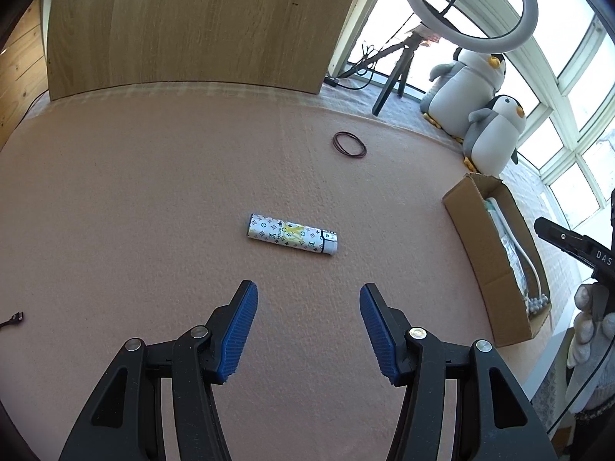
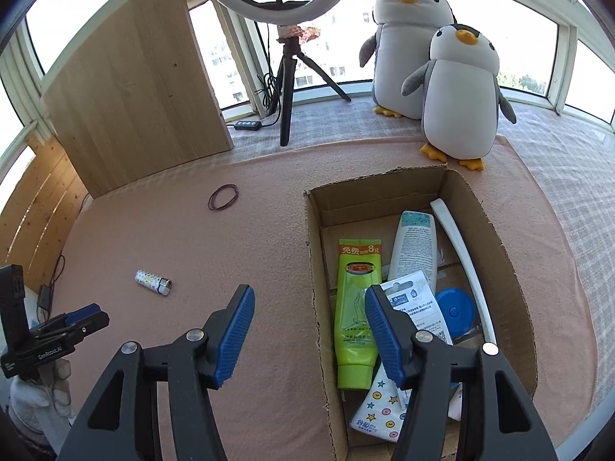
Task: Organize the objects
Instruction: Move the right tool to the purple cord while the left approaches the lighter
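A white patterned lighter (image 1: 292,235) lies on its side on the pink mat (image 1: 153,199), a short way ahead of my left gripper (image 1: 307,299), which is open and empty. Dark hair ties (image 1: 349,145) lie farther back. My right gripper (image 2: 309,299) is open and empty too, hovering over the left wall of the cardboard box (image 2: 317,269). Inside the box lie a green tube (image 2: 355,307), a white tube (image 2: 415,246), a blue round case (image 2: 457,309), a white curved stick (image 2: 465,261) and paper packets (image 2: 384,407). The lighter (image 2: 153,282) and hair ties (image 2: 223,196) sit left of the box.
A wooden board (image 2: 134,92) stands at the back left. A ring light on a tripod (image 2: 286,77) and two plush penguins (image 2: 457,92) stand behind the mat. A gloved hand holds the left gripper (image 2: 73,326) at the lower left. A cable plug (image 1: 15,319) lies at the mat's left edge.
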Demonstrator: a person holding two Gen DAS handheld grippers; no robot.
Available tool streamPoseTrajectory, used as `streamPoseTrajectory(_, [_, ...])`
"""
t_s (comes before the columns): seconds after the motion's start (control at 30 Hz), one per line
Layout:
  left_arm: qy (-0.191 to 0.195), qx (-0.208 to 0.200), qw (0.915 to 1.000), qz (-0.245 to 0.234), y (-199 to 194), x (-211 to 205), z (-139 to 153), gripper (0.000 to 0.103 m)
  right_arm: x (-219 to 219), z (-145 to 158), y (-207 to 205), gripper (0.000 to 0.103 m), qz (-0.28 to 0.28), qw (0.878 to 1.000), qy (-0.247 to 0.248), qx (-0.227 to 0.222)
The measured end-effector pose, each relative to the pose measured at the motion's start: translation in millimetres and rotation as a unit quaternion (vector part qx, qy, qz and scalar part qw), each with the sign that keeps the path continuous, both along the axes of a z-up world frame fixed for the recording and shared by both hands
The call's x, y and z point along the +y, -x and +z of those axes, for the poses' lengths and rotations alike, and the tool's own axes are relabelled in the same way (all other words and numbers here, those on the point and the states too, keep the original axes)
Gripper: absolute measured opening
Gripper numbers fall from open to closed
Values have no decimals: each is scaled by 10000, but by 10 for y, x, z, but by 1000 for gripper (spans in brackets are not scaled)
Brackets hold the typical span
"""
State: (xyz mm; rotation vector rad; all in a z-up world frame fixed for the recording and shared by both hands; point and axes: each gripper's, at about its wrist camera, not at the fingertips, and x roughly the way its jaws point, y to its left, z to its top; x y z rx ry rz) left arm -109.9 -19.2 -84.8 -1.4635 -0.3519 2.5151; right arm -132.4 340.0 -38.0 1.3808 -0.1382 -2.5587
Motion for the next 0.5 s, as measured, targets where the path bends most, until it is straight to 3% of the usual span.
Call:
streamPoseTrajectory(0.3, [-86, -79, 9999, 118, -71, -73, -86, 59, -713, 174, 394, 55, 914, 9954, 223, 149])
streamPoseTrajectory(0.5, [-184, -118, 9990, 381, -261, -316, -113, 59, -1083, -87, 883, 46, 1350, 9886, 563, -363])
